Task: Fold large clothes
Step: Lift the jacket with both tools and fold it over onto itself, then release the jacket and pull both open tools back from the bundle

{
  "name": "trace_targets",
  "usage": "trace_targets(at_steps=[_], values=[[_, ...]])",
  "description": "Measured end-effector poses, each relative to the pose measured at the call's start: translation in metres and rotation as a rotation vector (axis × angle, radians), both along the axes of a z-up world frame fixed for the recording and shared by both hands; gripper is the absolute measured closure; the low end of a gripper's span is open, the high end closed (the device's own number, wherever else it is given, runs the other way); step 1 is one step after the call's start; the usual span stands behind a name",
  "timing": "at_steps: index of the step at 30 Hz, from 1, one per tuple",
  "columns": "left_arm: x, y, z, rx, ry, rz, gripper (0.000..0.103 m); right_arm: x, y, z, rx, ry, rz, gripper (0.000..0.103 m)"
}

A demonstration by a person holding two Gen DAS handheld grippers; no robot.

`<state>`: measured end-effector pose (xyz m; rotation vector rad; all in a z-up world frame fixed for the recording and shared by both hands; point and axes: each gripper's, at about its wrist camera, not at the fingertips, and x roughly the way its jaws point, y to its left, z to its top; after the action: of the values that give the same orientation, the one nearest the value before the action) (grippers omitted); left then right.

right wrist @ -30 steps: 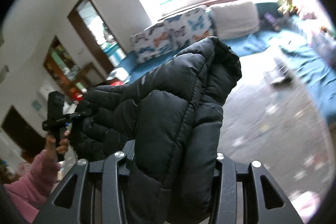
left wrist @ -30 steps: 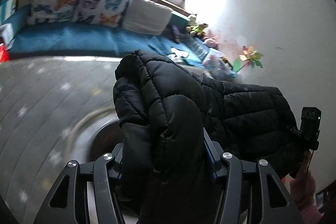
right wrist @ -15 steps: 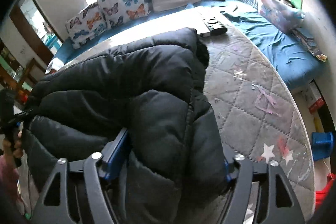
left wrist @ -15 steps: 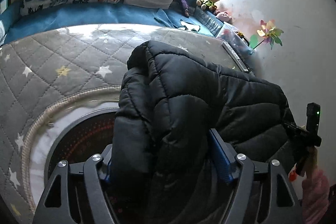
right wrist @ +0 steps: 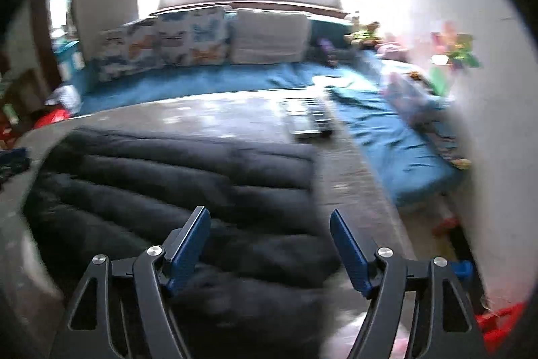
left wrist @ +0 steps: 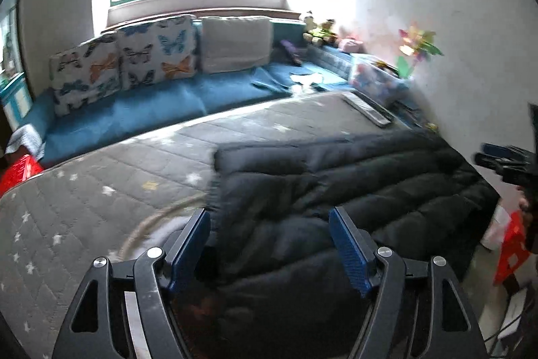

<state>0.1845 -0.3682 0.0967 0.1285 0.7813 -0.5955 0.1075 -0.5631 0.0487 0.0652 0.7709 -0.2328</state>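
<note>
A black quilted puffer jacket [left wrist: 336, 190] lies folded flat on the grey star-quilted surface [left wrist: 84, 190]. It also shows in the right wrist view [right wrist: 175, 184]. My left gripper [left wrist: 269, 217] is open and empty just above the jacket's near left part. My right gripper [right wrist: 269, 217] is open and empty above the jacket's near right edge. The right gripper's tip [left wrist: 504, 160] shows at the right edge of the left wrist view.
A blue couch [left wrist: 151, 103] with butterfly cushions [left wrist: 124, 63] runs along the back and right side. Remote controls [right wrist: 307, 118] lie on the quilted surface beyond the jacket. Red crates [left wrist: 18, 172] stand at the left and right [left wrist: 512, 253].
Both grippers held the jacket up in the air, lowered it onto the quilted surface, then opened and let it go. It now lies flat and both cameras tilt up.
</note>
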Motion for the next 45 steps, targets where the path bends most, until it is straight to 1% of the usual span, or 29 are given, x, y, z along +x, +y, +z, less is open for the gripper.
trace_targets(at_steps=[2, 5, 8, 10, 11, 12, 14, 16, 18, 20, 22, 25, 27, 29, 32, 33, 35, 37, 39, 41, 42, 43, 45], values=[[-0.011, -0.004, -0.003, 0.016, 0.008, -0.015, 0.026, 0.007, 0.017, -0.006, 0.025, 0.005, 0.048, 0.023], [-0.017, -0.015, -0.021, 0.043, 0.052, -0.031, 0.028, 0.020, 0.039, -0.023, 0.046, 0.031, 0.092, 0.023], [-0.010, -0.020, -0.048, 0.076, 0.089, -0.025, 0.028, 0.028, 0.045, -0.046, 0.082, 0.085, 0.087, 0.023], [-0.009, -0.022, -0.065, 0.089, 0.107, -0.022, 0.028, 0.031, 0.045, -0.071, 0.095, 0.143, 0.058, 0.023], [-0.009, -0.023, -0.071, 0.095, 0.106, -0.025, 0.028, 0.030, 0.045, -0.081, 0.082, 0.145, 0.060, 0.023], [-0.013, -0.025, -0.074, 0.106, 0.089, -0.024, 0.028, 0.026, 0.048, -0.083, 0.065, 0.133, 0.061, 0.023], [-0.014, -0.031, -0.078, 0.113, 0.076, -0.015, 0.028, 0.019, 0.055, -0.078, 0.023, 0.126, 0.057, 0.023], [-0.016, -0.030, -0.077, 0.100, 0.090, 0.000, 0.028, 0.014, 0.060, -0.070, 0.004, 0.124, 0.043, 0.023], [-0.020, -0.024, -0.073, 0.070, 0.083, 0.012, 0.028, 0.005, 0.064, -0.061, -0.007, 0.103, 0.015, 0.023], [-0.022, -0.022, -0.074, 0.069, 0.073, 0.012, 0.027, -0.004, 0.068, -0.057, -0.004, 0.076, 0.010, 0.023], [-0.025, -0.021, -0.076, 0.085, 0.069, 0.013, 0.027, -0.004, 0.069, -0.064, 0.006, 0.092, -0.009, 0.023], [-0.029, -0.022, -0.077, 0.097, 0.060, 0.014, 0.027, 0.002, 0.072, -0.078, -0.028, 0.110, -0.010, 0.023], [-0.033, -0.021, -0.075, 0.098, 0.066, 0.018, 0.027, 0.003, 0.074, -0.077, -0.036, 0.113, -0.022, 0.023], [-0.037, -0.018, -0.069, 0.084, 0.065, 0.018, 0.027, 0.001, 0.079, -0.069, -0.058, 0.107, -0.046, 0.023], [-0.040, -0.017, -0.065, 0.078, 0.060, 0.019, 0.027, -0.004, 0.090, -0.053, -0.117, 0.048, -0.057, 0.023], [-0.041, -0.017, -0.065, 0.081, 0.060, 0.019, 0.027, -0.006, 0.093, -0.047, -0.115, 0.020, -0.063, 0.023], [-0.041, -0.018, -0.067, 0.091, 0.059, 0.017, 0.027, -0.005, 0.096, -0.038, -0.070, -0.021, -0.049, 0.023], [-0.043, -0.019, -0.068, 0.098, 0.054, 0.017, 0.027, 0.001, 0.098, -0.039, -0.031, -0.029, -0.024, 0.023], [-0.043, -0.019, -0.069, 0.100, 0.053, 0.017, 0.027, 0.012, 0.101, -0.049, -0.015, 0.001, -0.004, 0.023], [-0.043, -0.019, -0.070, 0.104, 0.058, 0.016, 0.027, 0.024, 0.104, -0.070, -0.012, 0.058, 0.006, 0.024], [-0.044, -0.018, -0.071, 0.105, 0.062, 0.014, 0.027, 0.024, 0.105, -0.077, -0.020, 0.064, 0.005, 0.024], [-0.044, -0.018, -0.070, 0.107, 0.061, 0.013, 0.027, 0.023, 0.105, -0.080, -0.027, 0.061, 0.003, 0.024], [-0.047, -0.018, -0.069, 0.116, 0.052, 0.009, 0.027, 0.020, 0.106, -0.077, -0.029, 0.059, -0.002, 0.024]])
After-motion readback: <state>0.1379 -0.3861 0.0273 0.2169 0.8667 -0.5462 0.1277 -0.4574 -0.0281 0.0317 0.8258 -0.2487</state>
